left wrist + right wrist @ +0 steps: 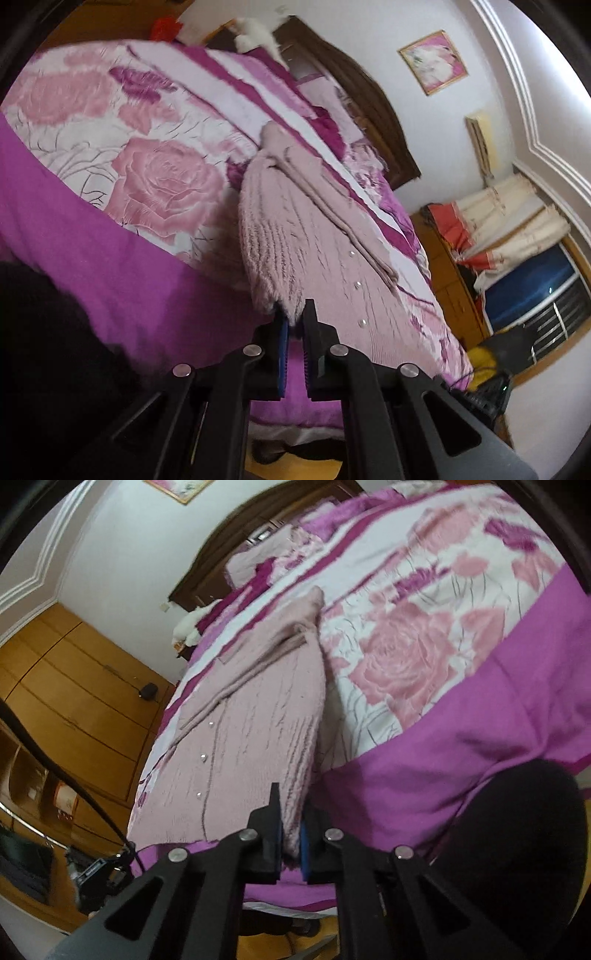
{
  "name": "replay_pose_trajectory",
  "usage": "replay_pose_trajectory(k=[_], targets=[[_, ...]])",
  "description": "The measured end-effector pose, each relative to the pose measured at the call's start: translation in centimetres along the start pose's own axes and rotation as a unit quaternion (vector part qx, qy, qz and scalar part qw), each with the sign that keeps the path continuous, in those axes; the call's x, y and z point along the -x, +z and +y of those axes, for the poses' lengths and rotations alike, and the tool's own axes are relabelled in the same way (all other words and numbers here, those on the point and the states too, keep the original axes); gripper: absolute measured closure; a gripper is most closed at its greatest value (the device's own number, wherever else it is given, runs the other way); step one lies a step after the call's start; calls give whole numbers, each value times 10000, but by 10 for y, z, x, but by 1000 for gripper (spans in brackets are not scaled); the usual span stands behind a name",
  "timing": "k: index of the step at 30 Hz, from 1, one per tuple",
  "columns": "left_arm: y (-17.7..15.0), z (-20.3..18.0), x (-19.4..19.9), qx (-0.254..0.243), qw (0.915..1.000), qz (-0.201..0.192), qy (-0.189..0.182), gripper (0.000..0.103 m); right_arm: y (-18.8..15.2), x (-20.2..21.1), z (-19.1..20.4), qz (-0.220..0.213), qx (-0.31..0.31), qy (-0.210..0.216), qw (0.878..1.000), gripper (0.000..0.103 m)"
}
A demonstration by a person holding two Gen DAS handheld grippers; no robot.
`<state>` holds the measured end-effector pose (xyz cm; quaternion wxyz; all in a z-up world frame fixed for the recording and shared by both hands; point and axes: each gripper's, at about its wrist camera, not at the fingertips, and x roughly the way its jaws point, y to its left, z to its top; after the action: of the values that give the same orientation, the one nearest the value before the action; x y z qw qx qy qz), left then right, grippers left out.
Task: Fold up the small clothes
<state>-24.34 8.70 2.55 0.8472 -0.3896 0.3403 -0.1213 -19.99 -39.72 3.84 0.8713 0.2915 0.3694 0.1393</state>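
the pink knitted cardigan (pixel 314 236) lies on the bed (pixel 110 240), its near hem raised; left gripper (pixel 295 321) and right gripper (pixel 291 823) each clamp a hem corner. a rose-print bedspread (pixel 406 657) lies around it; a dark headboard (pixel 362 96) and wooden wardrobe (pixel 74 686) stand beyond.

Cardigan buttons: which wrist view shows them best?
Left wrist: three buttons run clearly down the pink cardigan, near frame centre. Right wrist shows three too, smaller and dimmer, left of centre.
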Motion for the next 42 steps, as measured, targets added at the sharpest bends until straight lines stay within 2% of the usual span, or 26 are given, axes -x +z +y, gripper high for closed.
replay_pose_trajectory(k=[2, 5, 8, 10, 13, 15, 17, 20, 21, 24, 27, 28, 29, 31, 34, 36, 39, 41, 42], targets=[[-6, -1, 9, 17, 10000, -21, -31, 103, -7, 15, 6, -311, 338, -244, 9986, 97], [-13, 4, 27, 178, 9996, -215, -95, 103, -19, 38, 26, -711, 1024, -638, 9901, 97], [-17, 14, 55, 313, 9972, -574, -374, 103, -34, 57, 42, -901, 1411, -715, 9833, 97], [-19, 21, 63, 288, 9973, -648, -213, 103, -42, 64, 48, -920, 1558, -695, 9810, 97], [-19, 45, 58, 728, 9963, -385, -261, 103, -48, 59, 47, -822, 1724, -847, 9779, 97], [-18, 63, 45, 1341, 9902, -70, -394, 103, -51, 58, 44, -724, 1576, -821, 9814, 97], [-14, 65, 38, 1503, 9877, -13, -441, 103, -47, 55, 38, -693, 1398, -762, 9848, 97], [-7, 53, 23, 1385, 9881, 20, -663, 55, -44, 49, 28, -690, 1363, -777, 9852, 97], [-5, 49, 16, 1385, 9880, -1, -688, 51, -44, 49, 27, -688, 1357, -775, 9853, 97], [-4, 53, -11, 1651, 9841, 286, -581, 51, -44, 46, 21, -649, 1269, -726, 9871, 97], [-6, 75, -40, 2437, 9658, 575, -679, 51, -43, 46, 16, -637, 1207, -612, 9888, 97], [-6, 78, -44, 2569, 9629, 555, -611, 51, -43, 46, 15, -643, 1194, -578, 9891, 97], [-2, 79, -46, 2588, 9634, 446, -537, 51, -43, 46, 14, -639, 1191, -568, 9892, 97], [3, 74, -51, 2566, 9638, 325, -644, 51, -43, 46, 13, -628, 1187, -544, 9895, 97], [5, 73, -67, 2759, 9566, 426, -839, 51, -44, 46, 14, -626, 1222, -531, 9891, 97], [5, 74, -74, 2751, 9578, 447, -703, 51, -44, 45, 14, -614, 1236, -532, 9890, 97], [1, 82, -70, 2824, 9542, 338, -925, 52, -43, 45, 13, -601, 1217, -557, 9892, 97], [0, 82, -70, 2804, 9553, 321, -885, 59, -43, 44, 12, -586, 1177, -555, 9898, 97], [-1, 80, -70, 2669, 9599, 363, -776, 68, -42, 43, 10, -558, 1145, -561, 9903, 97]])
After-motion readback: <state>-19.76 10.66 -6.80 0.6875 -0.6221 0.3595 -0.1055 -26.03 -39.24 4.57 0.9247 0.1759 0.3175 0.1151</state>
